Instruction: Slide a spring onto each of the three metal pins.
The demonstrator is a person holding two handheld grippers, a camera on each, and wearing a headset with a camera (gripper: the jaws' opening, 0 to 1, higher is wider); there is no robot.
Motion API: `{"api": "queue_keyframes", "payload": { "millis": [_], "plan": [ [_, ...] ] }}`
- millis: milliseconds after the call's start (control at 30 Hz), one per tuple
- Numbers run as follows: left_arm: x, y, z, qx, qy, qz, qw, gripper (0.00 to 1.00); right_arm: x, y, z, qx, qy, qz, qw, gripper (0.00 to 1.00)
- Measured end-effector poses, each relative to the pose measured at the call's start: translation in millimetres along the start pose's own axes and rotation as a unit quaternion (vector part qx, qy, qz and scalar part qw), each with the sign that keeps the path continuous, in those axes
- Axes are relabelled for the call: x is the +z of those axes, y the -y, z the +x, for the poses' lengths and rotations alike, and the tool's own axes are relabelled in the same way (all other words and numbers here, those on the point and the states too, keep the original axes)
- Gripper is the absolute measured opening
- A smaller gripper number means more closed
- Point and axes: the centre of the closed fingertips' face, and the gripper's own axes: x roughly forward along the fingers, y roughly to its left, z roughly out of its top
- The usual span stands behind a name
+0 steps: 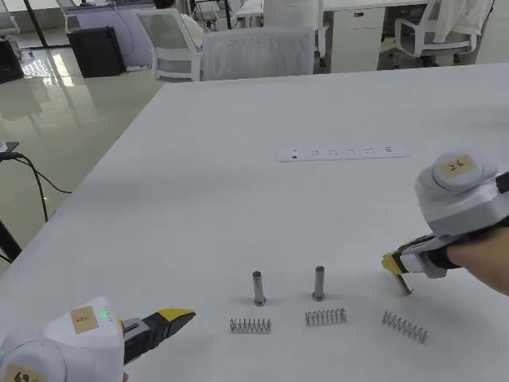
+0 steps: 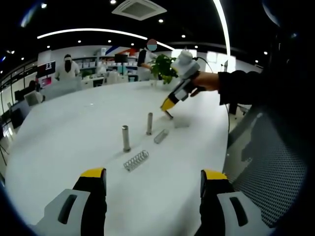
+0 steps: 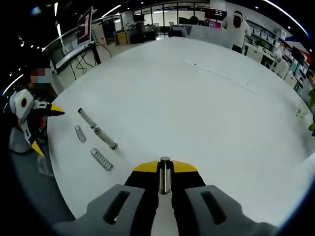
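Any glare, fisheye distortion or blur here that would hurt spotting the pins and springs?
Head view: even light, faint shadows, glare on the glossy floor. Left gripper view: fisheye curves the edge of the white table; ceiling strip lights blown out. Right gripper view: same curving; coiled steel springs tiny, the silver metal pin in the right hand-held gripper sharp.

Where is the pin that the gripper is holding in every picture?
Head view: the held pin hangs from the right gripper, on the right side, lower half.
Left gripper view: upper middle, under that gripper's yellow tips.
Right gripper view: bottom middle, clamped between the jaws.
Shared landmark: the upright pin standing closest to it.
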Motion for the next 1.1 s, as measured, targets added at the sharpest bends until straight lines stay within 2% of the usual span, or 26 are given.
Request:
{"api": "queue_keyframes", "payload": {
  "millis": [333, 633, 1100],
  "plan": [
    [-0.5, 1.2, 0.4, -0.002, -0.004, 0.007, 1.0, 0.75, 0.2, -2.4, -9.7, 0.0, 0.01, 0.002, 0.9999, 0.05],
    [0.3, 0.1, -0.7, 0.001, -0.002, 0.008, 1.0, 0.75, -4.7, -9.9, -13.6, 0.002, 0.005, 0.0, 1.0, 0.05],
    [0.2, 0.5, -1.3, 0.002, -0.004, 0.01, 0.9999, 0.75, -6.7, -14.6, -14.5, 0.005, 0.004, -0.023, 0.9997, 0.05]
  ]
}}
